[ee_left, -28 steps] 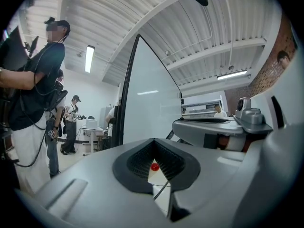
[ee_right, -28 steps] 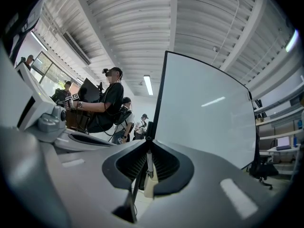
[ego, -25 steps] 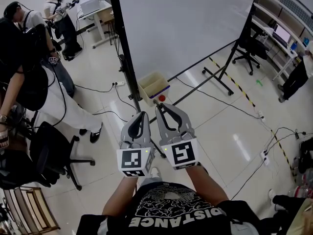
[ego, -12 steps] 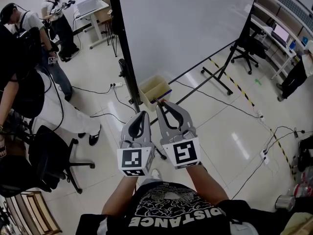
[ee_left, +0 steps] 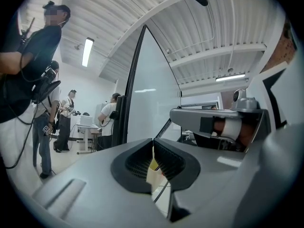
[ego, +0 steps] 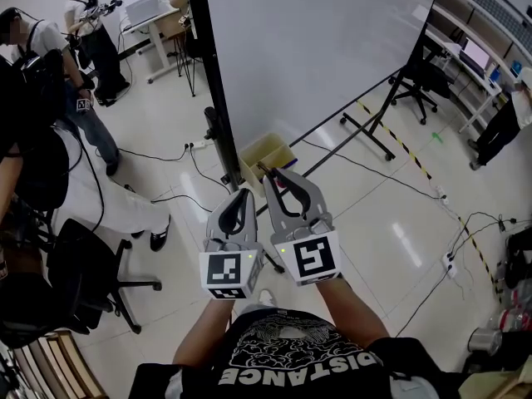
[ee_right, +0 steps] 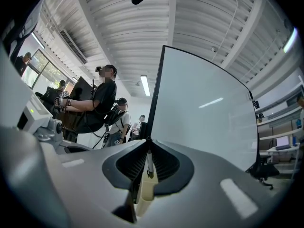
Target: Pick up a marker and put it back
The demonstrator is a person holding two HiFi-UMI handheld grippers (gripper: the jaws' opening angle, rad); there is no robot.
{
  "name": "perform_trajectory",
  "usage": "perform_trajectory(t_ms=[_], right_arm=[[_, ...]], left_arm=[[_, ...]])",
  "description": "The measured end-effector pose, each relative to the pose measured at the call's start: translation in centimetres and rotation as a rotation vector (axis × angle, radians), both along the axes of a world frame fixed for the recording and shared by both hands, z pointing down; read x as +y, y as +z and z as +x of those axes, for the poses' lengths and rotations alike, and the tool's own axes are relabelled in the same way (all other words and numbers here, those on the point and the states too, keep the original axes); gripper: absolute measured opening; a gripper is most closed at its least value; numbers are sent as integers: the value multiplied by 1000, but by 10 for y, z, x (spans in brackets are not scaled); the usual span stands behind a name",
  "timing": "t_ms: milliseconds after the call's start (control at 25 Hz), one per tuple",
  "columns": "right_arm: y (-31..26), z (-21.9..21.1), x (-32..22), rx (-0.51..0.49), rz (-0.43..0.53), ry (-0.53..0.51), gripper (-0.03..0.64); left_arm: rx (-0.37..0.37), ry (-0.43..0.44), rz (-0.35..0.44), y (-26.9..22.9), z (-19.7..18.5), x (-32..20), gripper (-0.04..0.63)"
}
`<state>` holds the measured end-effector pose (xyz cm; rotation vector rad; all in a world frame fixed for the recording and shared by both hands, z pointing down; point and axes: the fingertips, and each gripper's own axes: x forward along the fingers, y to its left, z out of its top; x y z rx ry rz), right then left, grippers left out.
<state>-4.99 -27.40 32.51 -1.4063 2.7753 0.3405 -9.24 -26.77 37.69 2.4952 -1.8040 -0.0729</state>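
A cream bin (ego: 271, 150) sits on the floor at the foot of the whiteboard stand (ego: 214, 98). Both grippers are held side by side in front of the person and point at it. The right gripper (ego: 266, 171) is shut, its tip over the bin's near edge. The left gripper (ego: 241, 194), also shut, is a little behind. In the left gripper view the left gripper (ee_left: 153, 141) frames the bin (ee_left: 153, 177) with a red spot in it. In the right gripper view a thin pale rod (ee_right: 149, 163) shows behind the right gripper (ee_right: 148, 140); I cannot tell whether it is a marker.
The big whiteboard (ego: 316, 40) stands ahead on wheeled legs (ego: 366, 135). People stand at the left (ego: 50, 98), by a black office chair (ego: 91, 264). Cables (ego: 166, 152) trail over the glossy floor. Desks and shelves line the far right (ego: 478, 56).
The grippers and the view have closed on the bin, and the right tip now overlaps its near edge. A red spot by that tip one second ago no longer shows.
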Motion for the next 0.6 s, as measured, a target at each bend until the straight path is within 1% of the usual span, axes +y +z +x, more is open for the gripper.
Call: perform_trajectory(t_ms=[280,600], right_arm=[[8,-13,-19,17,-15,7,34],[29,-26,-39,49,-69,24,34]], left_arm=[[6,4,-10,5,-14,-17,5],[10,21,-16,11,-24,-33,5]])
